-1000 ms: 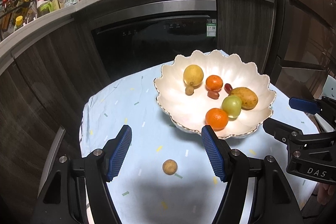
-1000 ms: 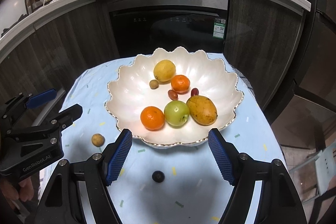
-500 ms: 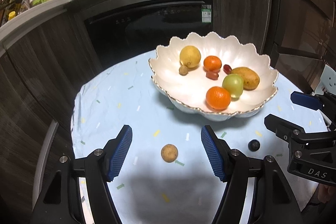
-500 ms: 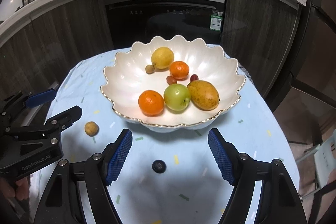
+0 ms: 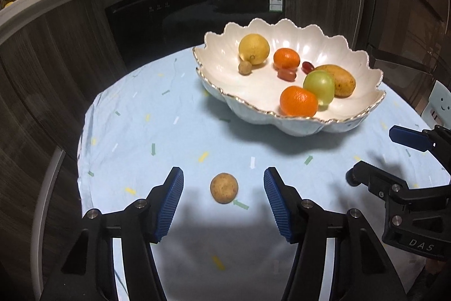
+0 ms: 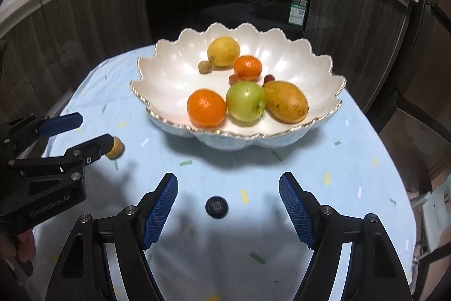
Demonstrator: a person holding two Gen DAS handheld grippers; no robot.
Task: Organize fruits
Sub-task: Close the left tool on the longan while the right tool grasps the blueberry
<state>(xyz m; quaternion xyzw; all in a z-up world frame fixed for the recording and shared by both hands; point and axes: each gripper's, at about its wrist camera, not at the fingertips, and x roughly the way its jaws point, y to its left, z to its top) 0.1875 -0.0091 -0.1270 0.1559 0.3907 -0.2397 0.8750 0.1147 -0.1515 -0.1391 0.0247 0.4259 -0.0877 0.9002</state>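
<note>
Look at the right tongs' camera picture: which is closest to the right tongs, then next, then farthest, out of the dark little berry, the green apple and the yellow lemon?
1. Dark berry: on the blue cloth, right between the open right tongs.
2. Green apple: at the near side of the white bowl.
3. Yellow lemon: at the far side of the bowl.

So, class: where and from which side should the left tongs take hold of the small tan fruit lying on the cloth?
Grip the small tan fruit across its widest middle, coming down from above and in front. It is round and sits free on the cloth, between the open pads of the left tongs, which have just been closing; nothing touches it yet.
</note>
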